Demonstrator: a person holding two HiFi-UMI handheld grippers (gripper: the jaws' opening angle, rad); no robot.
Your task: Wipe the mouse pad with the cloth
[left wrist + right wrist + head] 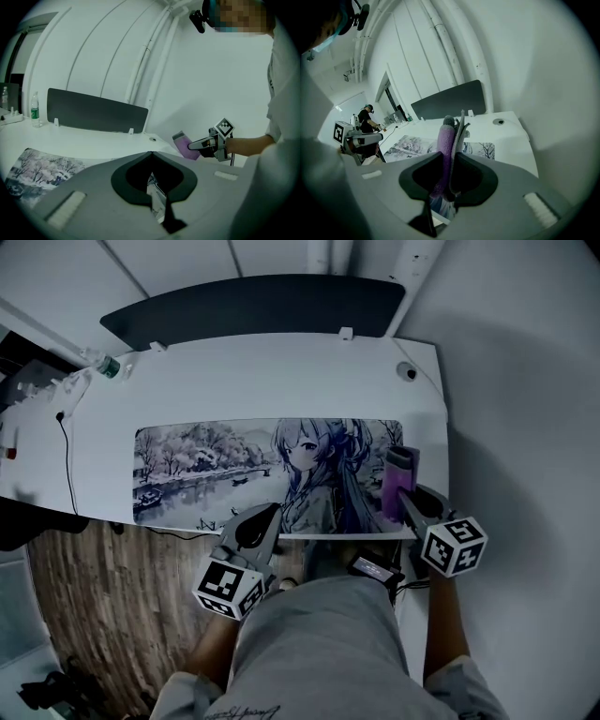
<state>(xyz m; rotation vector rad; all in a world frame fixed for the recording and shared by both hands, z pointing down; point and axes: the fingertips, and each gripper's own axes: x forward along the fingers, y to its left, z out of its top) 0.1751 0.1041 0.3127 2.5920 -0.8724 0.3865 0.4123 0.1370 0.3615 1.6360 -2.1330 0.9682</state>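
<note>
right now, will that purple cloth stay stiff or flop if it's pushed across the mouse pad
Probably floppy: the purple cloth stands in folded layers above the right gripper, likely upright only because the jaws pinch it. It looks fuzzy and light, so it should bend and drag over the mouse pad rather than slide freely.

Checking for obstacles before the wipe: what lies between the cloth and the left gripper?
Only bare mouse pad: the head view shows nothing on its printed surface between the purple cloth in the right gripper and the left gripper.
</note>
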